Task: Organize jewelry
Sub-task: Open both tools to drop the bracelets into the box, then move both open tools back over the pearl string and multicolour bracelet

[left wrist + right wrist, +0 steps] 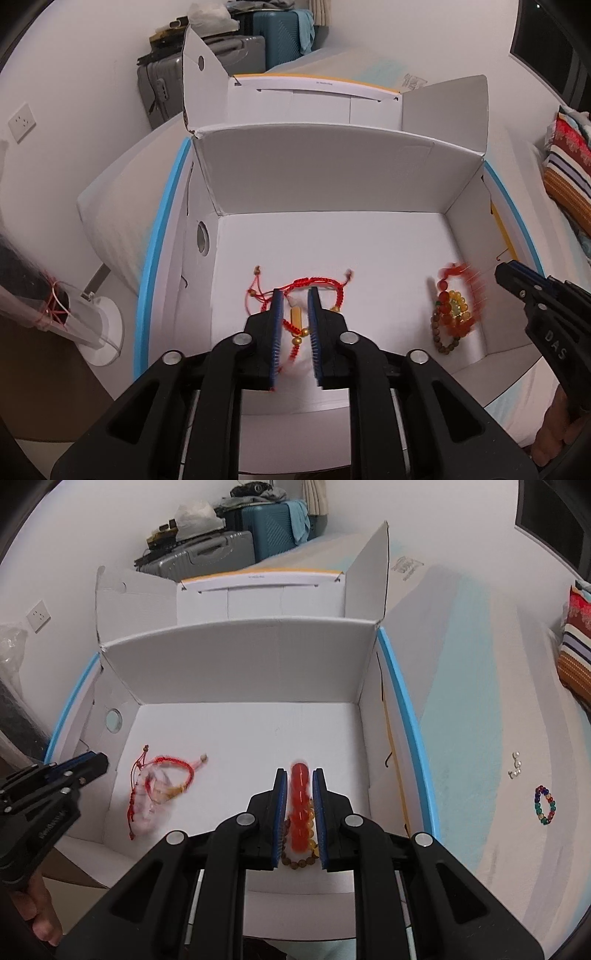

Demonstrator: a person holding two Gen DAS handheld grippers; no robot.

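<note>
An open white cardboard box [314, 173] [240, 657] lies on a bed. My left gripper [295, 291] [98, 762] hangs low over the box's left side, jaws slightly apart and open. A blurred red cord bracelet [317, 282] [173, 764] with a yellow pendant is below and between its pads, and neither pad presses on it. My right gripper [299, 771] [498, 271] is over the right side, shut on a bunch of bead bracelets [299, 805] [452, 314]: red, amber and brown wooden beads fill the gap between its pads.
On the pale blue bedding right of the box lie a multicoloured bead bracelet [545, 805] and small pearly pieces [516, 764]. A striped pillow [576, 657] is at the far right. Suitcases [229, 550] stand behind. The box flaps stand up at the back.
</note>
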